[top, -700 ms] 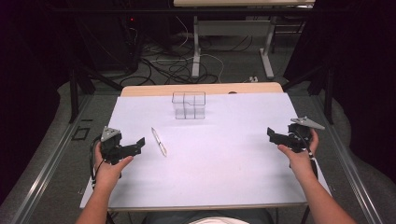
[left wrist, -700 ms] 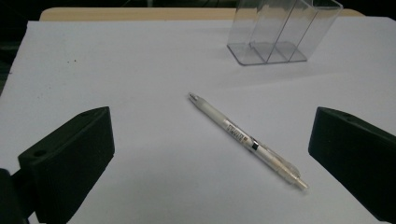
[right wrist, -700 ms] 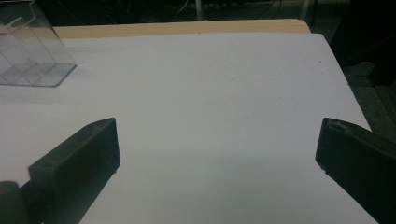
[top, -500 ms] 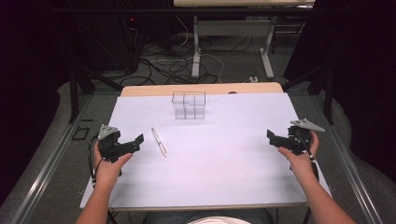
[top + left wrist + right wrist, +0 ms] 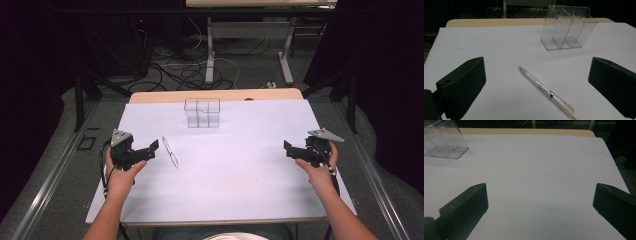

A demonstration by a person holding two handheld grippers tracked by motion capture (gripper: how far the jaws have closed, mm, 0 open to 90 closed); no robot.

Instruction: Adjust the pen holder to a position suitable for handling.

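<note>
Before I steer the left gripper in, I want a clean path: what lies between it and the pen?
Nothing: bare white tabletop separates the open left gripper from the pen, seen in the left gripper view.

Probably a lab: dark curtains [image 5: 385, 75], floor cables [image 5: 175, 70], white-covered table [image 5: 240, 185].

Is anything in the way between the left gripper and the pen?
No. The left gripper is open, and only bare white table lies between its fingers and the pen. The clear holder stands farther back.
</note>
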